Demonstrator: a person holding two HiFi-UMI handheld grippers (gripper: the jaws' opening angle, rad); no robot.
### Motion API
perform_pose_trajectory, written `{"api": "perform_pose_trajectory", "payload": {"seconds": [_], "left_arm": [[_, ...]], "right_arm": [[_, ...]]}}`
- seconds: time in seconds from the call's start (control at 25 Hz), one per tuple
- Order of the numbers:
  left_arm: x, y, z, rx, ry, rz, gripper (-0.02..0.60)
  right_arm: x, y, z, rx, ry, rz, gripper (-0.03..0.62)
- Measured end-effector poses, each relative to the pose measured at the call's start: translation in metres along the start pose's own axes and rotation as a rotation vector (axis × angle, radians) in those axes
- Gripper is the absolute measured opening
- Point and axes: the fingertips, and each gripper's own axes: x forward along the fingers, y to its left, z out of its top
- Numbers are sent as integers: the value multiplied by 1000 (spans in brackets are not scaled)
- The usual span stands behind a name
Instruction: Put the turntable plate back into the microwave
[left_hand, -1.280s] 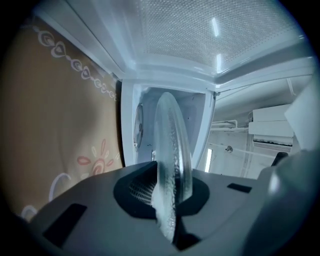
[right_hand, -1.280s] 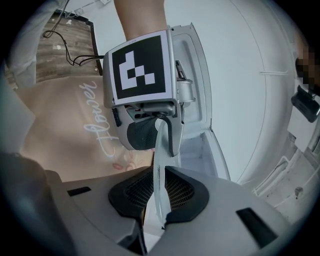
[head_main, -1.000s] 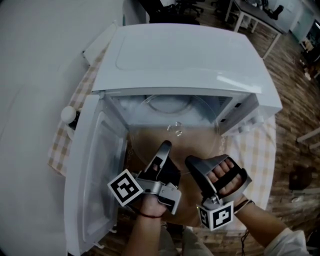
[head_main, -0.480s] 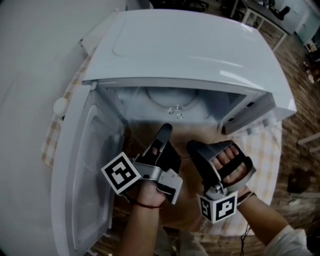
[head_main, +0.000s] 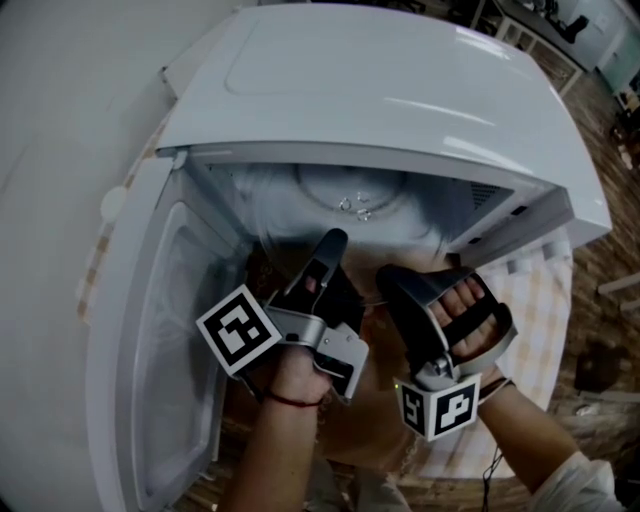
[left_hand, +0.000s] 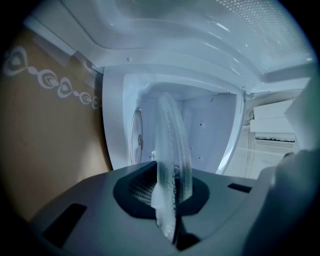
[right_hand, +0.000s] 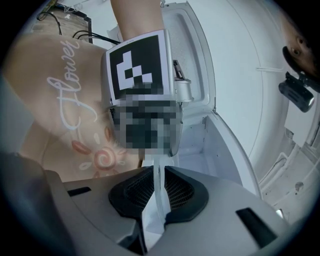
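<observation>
The clear glass turntable plate (head_main: 352, 205) lies roughly level, its far half inside the white microwave (head_main: 400, 90) and its near rim held by both grippers. My left gripper (head_main: 328, 250) is shut on the rim; in the left gripper view the plate (left_hand: 172, 160) runs edge-on between the pads into the cavity (left_hand: 210, 135). My right gripper (head_main: 398, 285) is shut on the rim beside it, and the right gripper view shows the thin glass edge (right_hand: 159, 187) pinched between its dark pads. The left gripper's marker cube (right_hand: 137, 62) fills that view's centre.
The microwave door (head_main: 160, 340) hangs open to the left, close to my left hand. A brown patterned mat (head_main: 370, 410) lies in front of the oven on a chequered cloth (head_main: 535, 300). Wooden floor (head_main: 600, 350) shows at the right.
Both grippers have carried the plate forward, so more of the glass now lies inside the microwave cavity. Both grips are unchanged.
</observation>
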Motion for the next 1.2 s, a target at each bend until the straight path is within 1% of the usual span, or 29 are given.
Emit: {"api": "perform_pose_trajectory", "payload": {"seconds": [0.24, 0.56, 0.76, 0.92, 1.2], "left_arm": [[11, 2, 9, 10, 5, 13, 15], [30, 7, 19, -5, -3, 38, 17], [40, 8, 24, -29, -28, 51, 17], [44, 8, 28, -16, -42, 63, 18], [49, 5, 29, -35, -56, 51, 15]], "right_arm": [[13, -1, -6, 24, 18, 3, 69], [29, -10, -20, 63, 58, 6, 69], [40, -17, -28, 94, 85, -1, 66], [45, -18, -31, 108, 98, 0, 66], [48, -20, -34, 140, 93, 4, 67]]}}
